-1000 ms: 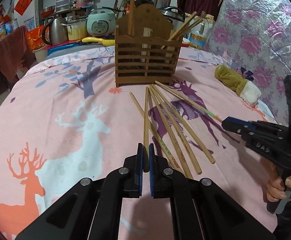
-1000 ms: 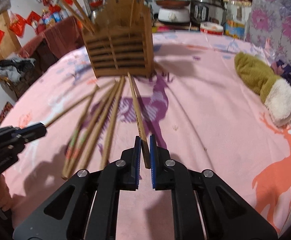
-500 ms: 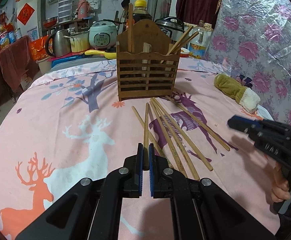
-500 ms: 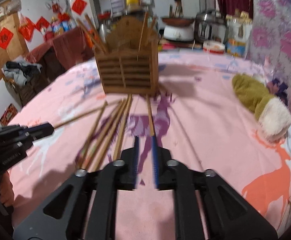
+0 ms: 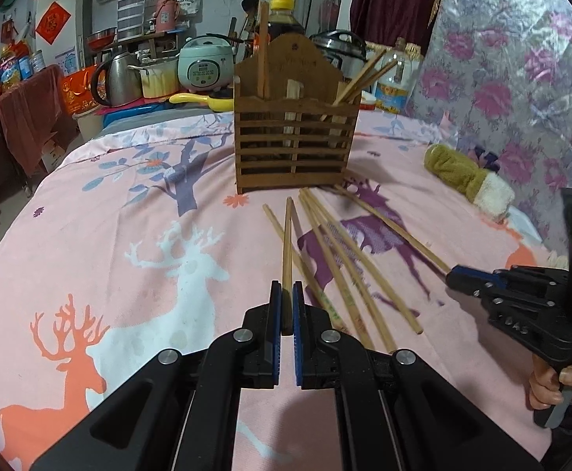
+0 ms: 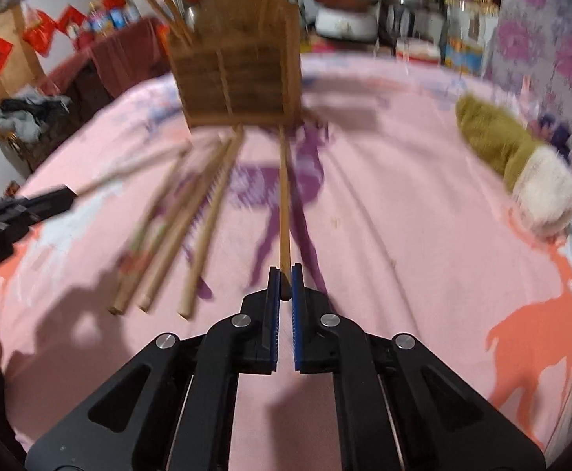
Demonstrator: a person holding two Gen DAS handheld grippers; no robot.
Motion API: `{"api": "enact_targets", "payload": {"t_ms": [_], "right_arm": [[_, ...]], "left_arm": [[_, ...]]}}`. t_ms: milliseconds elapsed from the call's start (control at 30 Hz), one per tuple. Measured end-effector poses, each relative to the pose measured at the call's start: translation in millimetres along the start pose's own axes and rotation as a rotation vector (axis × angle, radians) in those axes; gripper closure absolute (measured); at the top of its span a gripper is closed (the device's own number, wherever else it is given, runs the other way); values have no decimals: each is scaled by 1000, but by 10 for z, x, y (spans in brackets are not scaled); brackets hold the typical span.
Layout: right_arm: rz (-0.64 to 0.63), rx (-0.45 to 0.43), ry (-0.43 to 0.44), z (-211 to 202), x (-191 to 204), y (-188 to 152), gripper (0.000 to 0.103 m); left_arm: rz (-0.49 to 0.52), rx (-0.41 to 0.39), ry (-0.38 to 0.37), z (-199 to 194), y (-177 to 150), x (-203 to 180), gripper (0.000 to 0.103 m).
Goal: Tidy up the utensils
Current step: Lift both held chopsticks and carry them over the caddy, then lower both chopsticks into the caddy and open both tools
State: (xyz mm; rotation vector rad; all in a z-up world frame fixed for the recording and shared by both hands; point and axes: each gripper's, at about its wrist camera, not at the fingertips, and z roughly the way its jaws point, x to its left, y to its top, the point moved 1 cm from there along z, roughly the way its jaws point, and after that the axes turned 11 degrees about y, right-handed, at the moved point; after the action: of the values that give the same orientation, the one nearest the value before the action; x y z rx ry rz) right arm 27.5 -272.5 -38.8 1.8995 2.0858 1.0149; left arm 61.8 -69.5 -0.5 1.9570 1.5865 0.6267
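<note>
**Clerk:** Pink cloth (image 5: 89, 235), printed with deer, covers the whole bench. Largest item on it: the slatted wooden holder (image 5: 295, 145), upright at the far middle, several sticks already standing in its compartments.

**Checker:** Next down?

**Clerk:** One olive plush mitt with a white cuff (image 5: 466, 180), far right, well apart from the work. Then the loose chopsticks (image 5: 340, 263), fanned on the cloth just near of the holder, some crossing each other.

**Checker:** And the claws?

**Clerk:** Left claw (image 5: 287, 306): jaws closed tight on the near end of one chopstick (image 5: 287, 243), which points away toward the holder. Right claw (image 6: 284, 286): likewise shut on the near end of another chopstick (image 6: 284, 204), its far tip close to the holder's base. That view is blurred, so I cannot tell whether the far tip rests on the cloth.

**Checker:** Handling notes?

**Clerk:** By appearance, thin, stiff, very light wood or bamboo; unlikely to break. Smooth and narrow, so each may pivot or slip between the pads. An end grip leaves a long lever, so the free tip will probably droop or swing. A hold slightly further up the stick would steady it, yet the end grip suits dropping it tip-first into a compartment.

**Checker:** Risk?

**Clerk:** Catching a tip on the slats, or nudging the crossed sticks.
</note>
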Motion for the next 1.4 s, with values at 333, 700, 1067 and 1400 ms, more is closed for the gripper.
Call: {"api": "enact_targets", "payload": {"t_ms": [333, 700, 1067, 1400], "right_arm": [[-46, -210, 25, -675, 199, 347, 97], [-129, -292, 22, -958, 501, 938, 97], [-62, -446, 88, -1187, 469, 1724, 97], [34, -484, 82, -604, 250, 2051, 97]], "left_arm": [[41, -99, 16, -446, 502, -71, 97], [90, -171, 27, -686, 1214, -340, 97], [20, -329, 59, -944, 2134, -367, 97], [-107, -407, 121, -327, 2370, -188, 97]]}}
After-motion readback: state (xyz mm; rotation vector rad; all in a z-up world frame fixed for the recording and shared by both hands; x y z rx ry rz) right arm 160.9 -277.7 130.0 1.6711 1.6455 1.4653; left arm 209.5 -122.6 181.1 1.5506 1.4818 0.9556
